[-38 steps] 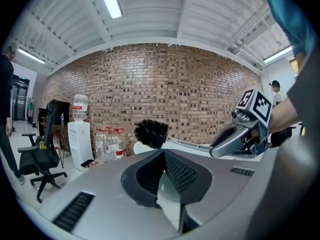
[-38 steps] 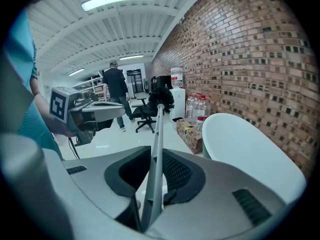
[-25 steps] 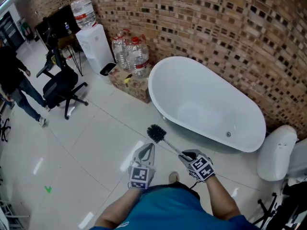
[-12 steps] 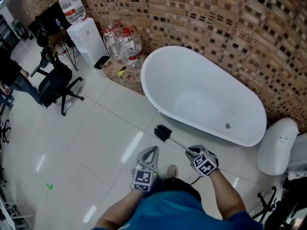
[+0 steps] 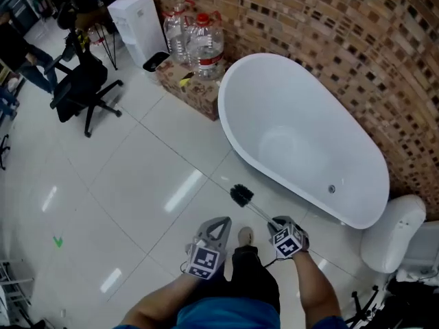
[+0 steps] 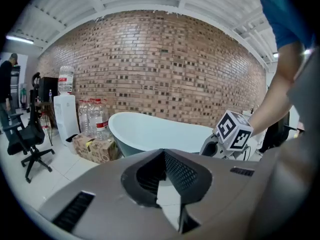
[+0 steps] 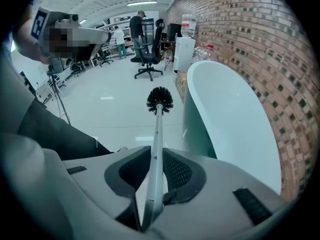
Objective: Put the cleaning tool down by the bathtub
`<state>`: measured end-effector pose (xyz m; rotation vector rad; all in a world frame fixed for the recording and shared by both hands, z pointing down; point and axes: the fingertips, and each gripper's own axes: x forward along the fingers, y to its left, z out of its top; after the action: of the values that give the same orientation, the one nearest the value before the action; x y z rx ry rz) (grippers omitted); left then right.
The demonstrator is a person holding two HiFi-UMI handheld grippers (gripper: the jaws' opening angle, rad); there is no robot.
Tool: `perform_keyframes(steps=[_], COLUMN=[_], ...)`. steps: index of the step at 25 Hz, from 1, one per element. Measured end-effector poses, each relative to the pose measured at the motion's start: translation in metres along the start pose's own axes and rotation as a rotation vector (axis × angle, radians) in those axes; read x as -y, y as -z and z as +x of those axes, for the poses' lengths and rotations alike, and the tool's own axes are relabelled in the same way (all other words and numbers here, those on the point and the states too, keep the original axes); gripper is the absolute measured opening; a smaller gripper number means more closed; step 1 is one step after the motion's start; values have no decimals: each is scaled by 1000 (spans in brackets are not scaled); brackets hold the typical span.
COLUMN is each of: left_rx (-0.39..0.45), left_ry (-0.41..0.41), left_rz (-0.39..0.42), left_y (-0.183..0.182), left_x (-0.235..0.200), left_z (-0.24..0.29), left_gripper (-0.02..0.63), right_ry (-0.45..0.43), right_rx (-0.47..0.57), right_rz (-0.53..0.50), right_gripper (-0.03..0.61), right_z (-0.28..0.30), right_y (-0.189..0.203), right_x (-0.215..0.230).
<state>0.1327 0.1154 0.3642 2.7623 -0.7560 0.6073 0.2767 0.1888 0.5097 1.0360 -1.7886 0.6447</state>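
- White glossy tiles on the floor [image 5: 123,177], with the white oval bathtub [image 5: 230,125] set against a curved brick wall [image 5: 343,33].
- Right gripper [image 5: 276,225] clamped on the pale grey handle of the cleaning brush [image 5: 241,195], jaws pressed to the shaft from both sides, near the end away from the bristles.
- Black bristle head out in front of that gripper, over the tiles just beside the tub's near outer wall; whether touching the floor or not, cannot tell.
- Handle slanted away from the person, bristle end furthest out, running roughly alongside the tub.
- Left gripper [image 5: 219,222] empty, jaws together at the tips, only floor visible through the opening behind them.
- Held just to the left of the right one and clear of the brush.
- Light shoe [image 5: 245,236] on the tiles between the two grippers in the head view, dark trousers [image 5: 254,279] below it.
- Cardboard box [image 5: 188,88] just beside the tub's far end, with large clear water bottles [image 5: 202,43] standing at it by the wall.
- White water dispenser [image 5: 137,19] further along the wall, black office chair [image 5: 82,88] out on the open floor nearby.
- White toilet [image 5: 391,232] close to the tub's other end, at the right edge of the head view.
- People [image 7: 137,29] standing far back in the room, small in the right gripper view.
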Motion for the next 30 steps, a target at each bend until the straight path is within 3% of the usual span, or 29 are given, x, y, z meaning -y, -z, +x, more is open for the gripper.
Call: perform_keyframes(steps=[7, 12, 16, 23, 30], left_rx=[-76, -103, -126, -157, -130], left_ry=[-100, -61, -85, -130, -130], left_rz=[-94, -90, -122, -185, -258], left_y=[86, 164, 218, 318, 373], left_x=[-37, -39, -46, -82, -85], left_z=[79, 172, 230, 267, 306], left_gripper=[1, 2, 2, 2, 2], right_ry=[-28, -11, -31, -24, -41], right_rx=[-117, -168, -222, -334, -432], right_rz=[-3, 50, 30, 25, -66], right_gripper=[97, 97, 97, 97, 98], right_z=[132, 223, 279, 395, 480], right_y=[59, 89, 115, 145, 164], right_x=[49, 101, 126, 134, 131])
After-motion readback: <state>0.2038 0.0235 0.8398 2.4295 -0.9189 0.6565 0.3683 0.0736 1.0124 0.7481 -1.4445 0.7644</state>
